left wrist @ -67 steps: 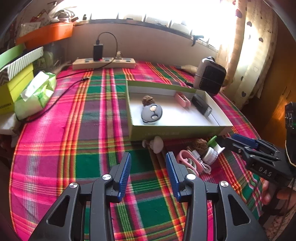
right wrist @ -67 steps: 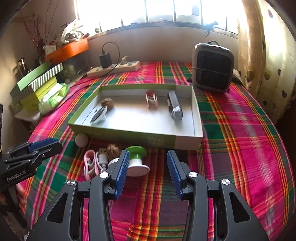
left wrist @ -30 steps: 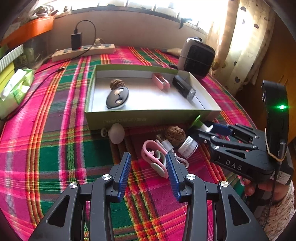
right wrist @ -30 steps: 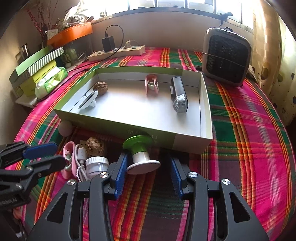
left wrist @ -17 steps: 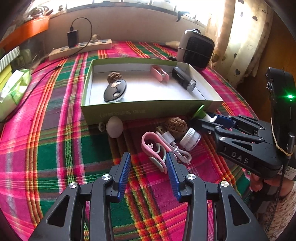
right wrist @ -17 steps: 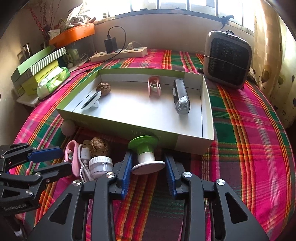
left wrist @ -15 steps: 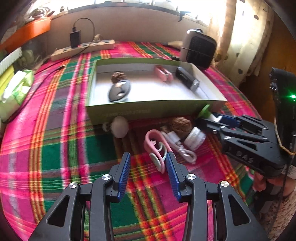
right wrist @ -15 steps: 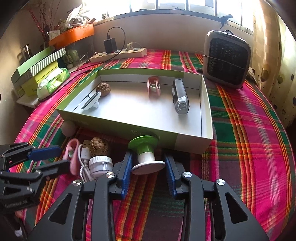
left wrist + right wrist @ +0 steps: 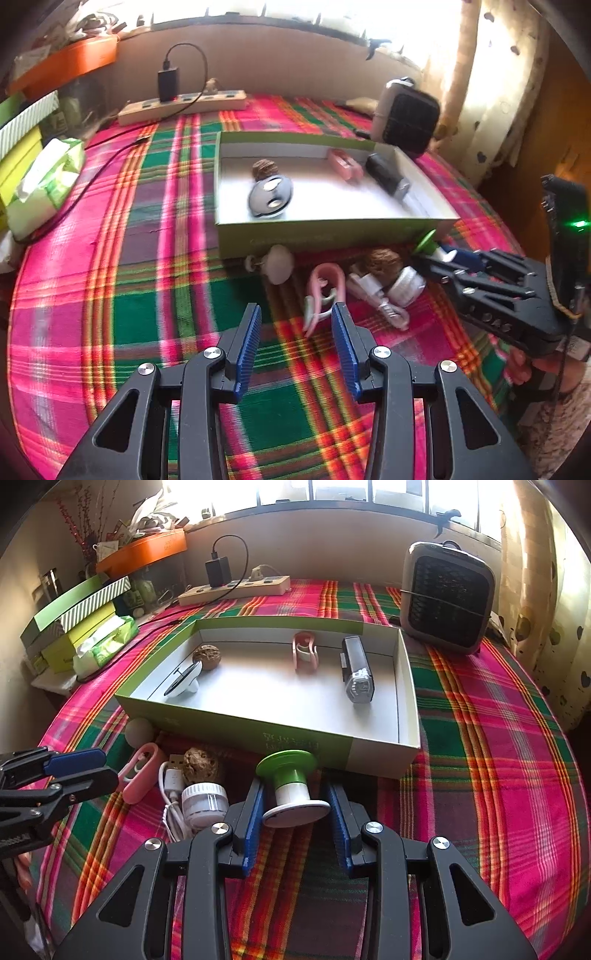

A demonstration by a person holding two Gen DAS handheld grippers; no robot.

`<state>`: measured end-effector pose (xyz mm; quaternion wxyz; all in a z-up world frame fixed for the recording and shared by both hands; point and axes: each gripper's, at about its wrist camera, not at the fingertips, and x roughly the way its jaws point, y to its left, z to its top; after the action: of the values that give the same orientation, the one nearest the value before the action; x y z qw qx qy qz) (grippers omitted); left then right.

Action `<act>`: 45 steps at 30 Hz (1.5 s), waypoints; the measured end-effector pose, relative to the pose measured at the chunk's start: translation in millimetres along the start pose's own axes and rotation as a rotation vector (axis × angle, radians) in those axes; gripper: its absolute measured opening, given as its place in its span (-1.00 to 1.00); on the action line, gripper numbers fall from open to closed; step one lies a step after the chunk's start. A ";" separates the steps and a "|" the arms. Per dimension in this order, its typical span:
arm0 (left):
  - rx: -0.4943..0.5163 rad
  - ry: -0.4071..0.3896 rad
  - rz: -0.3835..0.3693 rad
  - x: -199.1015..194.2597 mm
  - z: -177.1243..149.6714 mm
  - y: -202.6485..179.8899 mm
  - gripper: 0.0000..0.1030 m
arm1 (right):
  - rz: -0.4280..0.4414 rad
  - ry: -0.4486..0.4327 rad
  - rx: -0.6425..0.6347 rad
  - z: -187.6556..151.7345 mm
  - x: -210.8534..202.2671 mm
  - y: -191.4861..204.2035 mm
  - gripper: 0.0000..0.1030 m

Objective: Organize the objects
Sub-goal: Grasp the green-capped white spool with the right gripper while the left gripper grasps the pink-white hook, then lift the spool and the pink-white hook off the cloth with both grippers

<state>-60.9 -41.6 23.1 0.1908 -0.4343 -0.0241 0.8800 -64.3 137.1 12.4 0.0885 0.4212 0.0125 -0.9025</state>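
Your right gripper [image 9: 295, 812] sits low on the plaid tablecloth [image 9: 498, 775], blue pads on either side of the green-topped spool [image 9: 291, 786]. The white base lies between the pads, yet a sliver of gap shows on each side, so I cannot tell whether you have actually clamped it. The spool leans, green cap toward the box, just in front of the box's near wall.

Your left gripper [image 9: 295, 328] hovers with jaws apart and nothing between them; the pink clip [image 9: 325, 291] lies just ahead of the tips.

Beside the spool, to its left in the right wrist view, you have the small white jar [image 9: 203, 805], the white USB cable [image 9: 171, 782] and a walnut [image 9: 199, 766] bunched together, touching or nearly so. A little further, the white round knob [image 9: 279, 264] rests against the box's front wall.

Then the green box [image 9: 258, 734] itself: inside lie a second walnut [image 9: 207, 657], a black oval piece [image 9: 269, 195] right beside it, a second pink clip [image 9: 304, 651] and a black bike light [image 9: 356, 672].

Beyond that, the small heater [image 9: 448, 594] stands at the right and the power strip [image 9: 234, 585] along the wall.
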 end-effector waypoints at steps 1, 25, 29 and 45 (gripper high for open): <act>0.003 -0.003 -0.013 -0.1 0.7 -1.6 -0.26 | -0.003 0.001 0.002 -0.4 -0.2 -0.5 -0.32; 0.109 0.024 0.075 31.2 9.6 -20.2 -0.27 | -0.035 0.014 0.028 -4.5 -0.9 -5.1 -0.32; 0.104 0.018 0.090 30.7 9.5 -19.8 -0.33 | -0.028 0.014 0.035 -4.8 -1.0 -4.8 -0.32; 0.065 -0.013 0.154 30.0 6.9 -19.2 -0.59 | -0.016 0.013 0.042 -6.1 -2.3 -5.6 -0.32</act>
<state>-76.6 -12.2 8.7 0.1364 -0.4229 0.0368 0.8951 -59.2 143.6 9.9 0.0721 0.4285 -0.0026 -0.9006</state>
